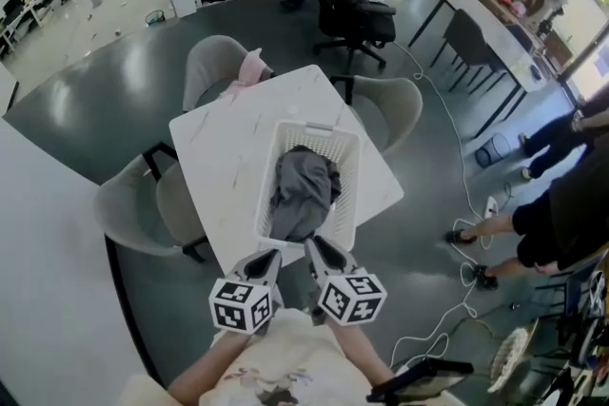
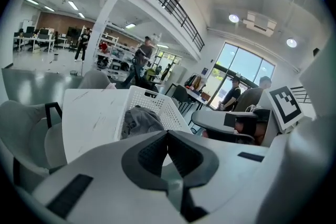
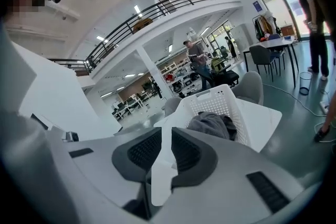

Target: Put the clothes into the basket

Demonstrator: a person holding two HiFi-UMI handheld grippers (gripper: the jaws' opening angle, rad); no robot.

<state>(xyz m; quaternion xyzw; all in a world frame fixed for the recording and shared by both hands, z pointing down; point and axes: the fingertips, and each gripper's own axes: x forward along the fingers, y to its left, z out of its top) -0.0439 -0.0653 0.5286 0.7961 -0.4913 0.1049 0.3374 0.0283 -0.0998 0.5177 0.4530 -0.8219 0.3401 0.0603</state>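
Note:
A white laundry basket stands on the white table, and a grey garment lies heaped inside it. Both grippers hover side by side just in front of the basket's near end, above the table's front edge. My left gripper is shut, its pads meeting with nothing between them. My right gripper shows a narrow gap between its pads and holds nothing. The left gripper view looks past the left gripper at the basket and the garment. The right gripper view has the right gripper before the basket and the garment.
Grey chairs surround the table: one at the left, one at the far right, and a far one with a pink cloth on it. Cables trail over the floor at the right, near a person's legs.

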